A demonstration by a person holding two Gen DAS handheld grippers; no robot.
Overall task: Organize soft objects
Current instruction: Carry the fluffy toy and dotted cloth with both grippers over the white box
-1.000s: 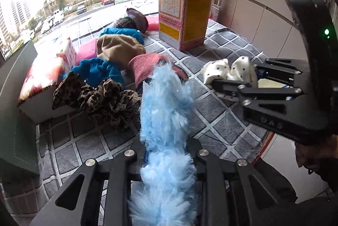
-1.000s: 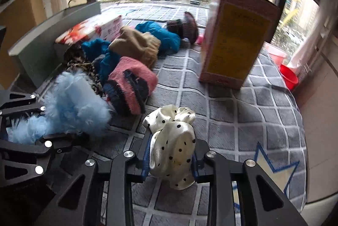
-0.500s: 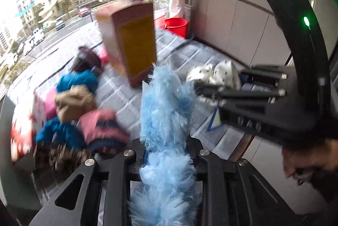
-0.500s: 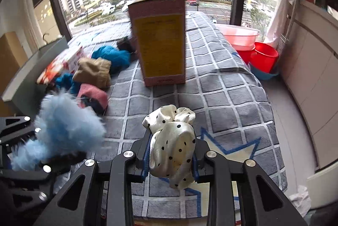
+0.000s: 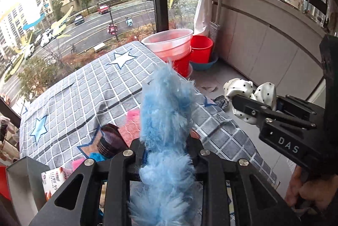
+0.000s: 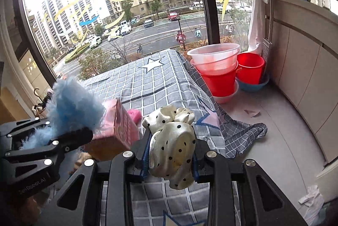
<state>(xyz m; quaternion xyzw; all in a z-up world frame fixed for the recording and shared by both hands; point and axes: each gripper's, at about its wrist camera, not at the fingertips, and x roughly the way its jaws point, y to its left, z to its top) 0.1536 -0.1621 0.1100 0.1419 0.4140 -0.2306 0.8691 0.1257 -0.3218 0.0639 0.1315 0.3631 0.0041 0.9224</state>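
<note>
My left gripper is shut on a fluffy light-blue scrunchie, held up above the table's grey checked cloth. My right gripper is shut on a cream satin scrunchie with black dots. In the left wrist view the right gripper hangs to the right, beyond the table edge, with the dotted scrunchie in it. In the right wrist view the left gripper with the blue scrunchie is at the left. A dark maroon scrunchie and pink fluffy ones lie on the cloth below.
A pink and yellow box stands on the cloth by the left gripper. Red buckets and a clear basin stand on the floor past the table's far corner. A grey box wall and a printed packet are at lower left. White cabinets line the right.
Both grippers have risen and swung right with their scrunchies still held. The pile of scrunchies and the box have dropped out of the middle of view, and the buckets and window now fill it.
</note>
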